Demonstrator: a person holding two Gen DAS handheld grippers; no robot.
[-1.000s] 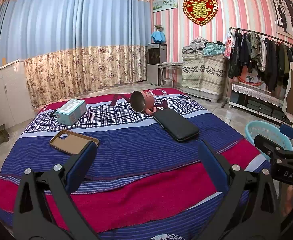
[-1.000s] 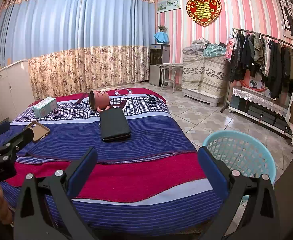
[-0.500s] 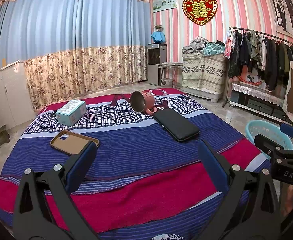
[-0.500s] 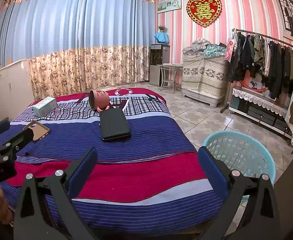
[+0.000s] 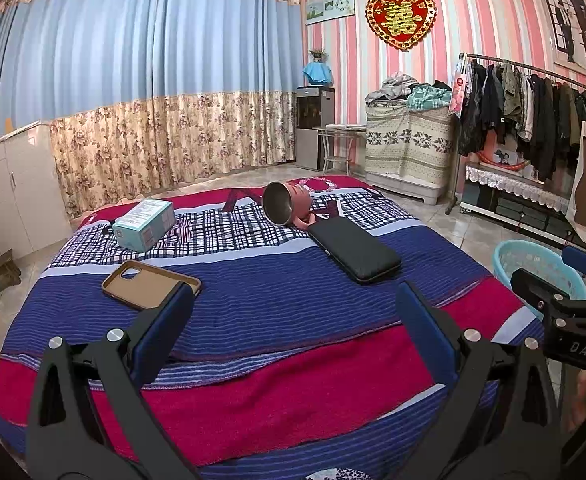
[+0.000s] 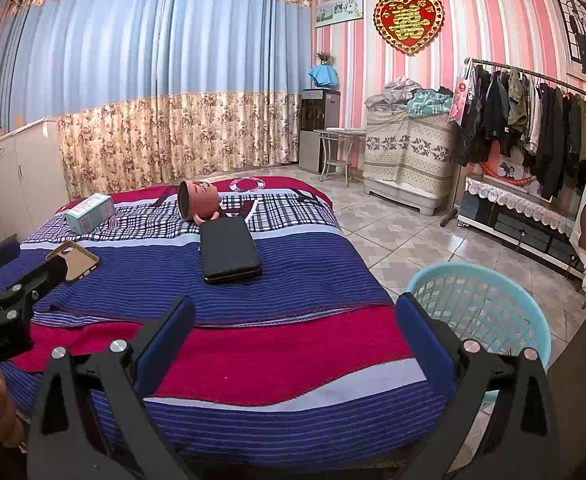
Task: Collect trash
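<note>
Nothing has moved since the earlier frames; both grippers hold the same stance. Four items lie on the striped bed [image 5: 277, 320]: a pink cup [image 5: 283, 203] on its side at upper centre, touching the far end of a black case [image 5: 354, 249]; a teal box [image 5: 144, 224] at upper left; a tan phone case [image 5: 149, 285] at centre left. The blue basket [image 6: 489, 312] stands on the floor, lower right of the right view. Left gripper [image 5: 293, 312] and right gripper [image 6: 293, 316]: jaws spread wide, holding nothing.
</note>
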